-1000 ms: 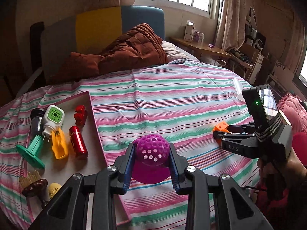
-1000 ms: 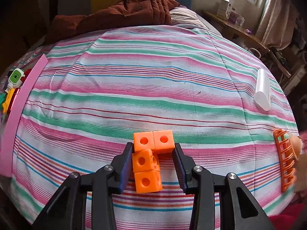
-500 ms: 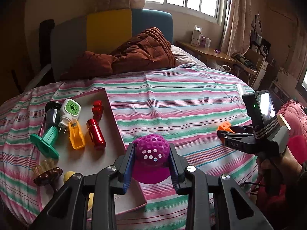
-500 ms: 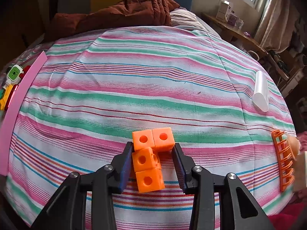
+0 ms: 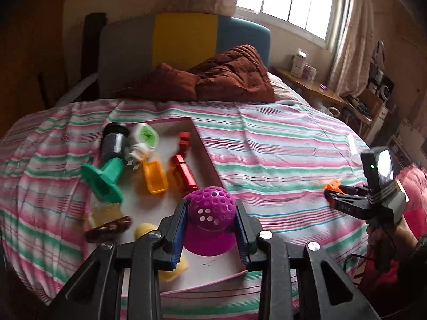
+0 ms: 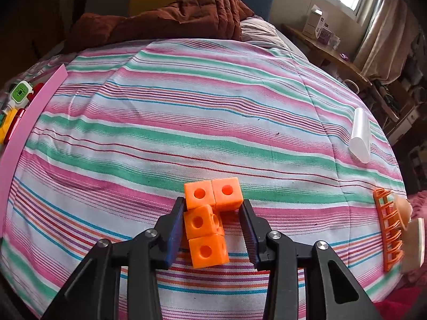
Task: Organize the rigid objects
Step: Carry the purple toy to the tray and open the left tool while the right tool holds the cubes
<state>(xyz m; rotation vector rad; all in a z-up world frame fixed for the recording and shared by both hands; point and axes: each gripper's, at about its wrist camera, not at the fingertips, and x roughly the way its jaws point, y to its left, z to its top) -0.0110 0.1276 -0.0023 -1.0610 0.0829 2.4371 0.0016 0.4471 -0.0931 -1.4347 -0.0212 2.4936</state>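
My left gripper (image 5: 210, 204) is shut on a purple perforated ball with a magenta base (image 5: 208, 237), held above the near right part of the pink-rimmed tray (image 5: 205, 154). In the tray lie a green funnel-shaped piece (image 5: 104, 181), a white-and-green plug (image 5: 142, 136), an orange clip (image 5: 154, 178), a red cylinder (image 5: 184, 173), a brown brush (image 5: 108, 229) and a yellow egg (image 5: 145, 230). My right gripper (image 6: 212, 202) is shut on an orange block of joined cubes (image 6: 205, 250) over the striped bedsheet. In the left wrist view it (image 5: 331, 192) shows at the right, in a person's hand (image 5: 381, 237).
A white tube (image 6: 360, 136) lies on the sheet at the right, with an orange rack (image 6: 388, 229) at the bed's right edge. A brown quilt (image 5: 226, 77) is heaped by the headboard. A wooden bedside table (image 5: 307, 85) stands beyond. The tray's rim (image 6: 34, 112) is far left.
My left gripper has carried the purple ball leftward, from over the striped sheet to over the tray. The right gripper and its orange block have stayed put.
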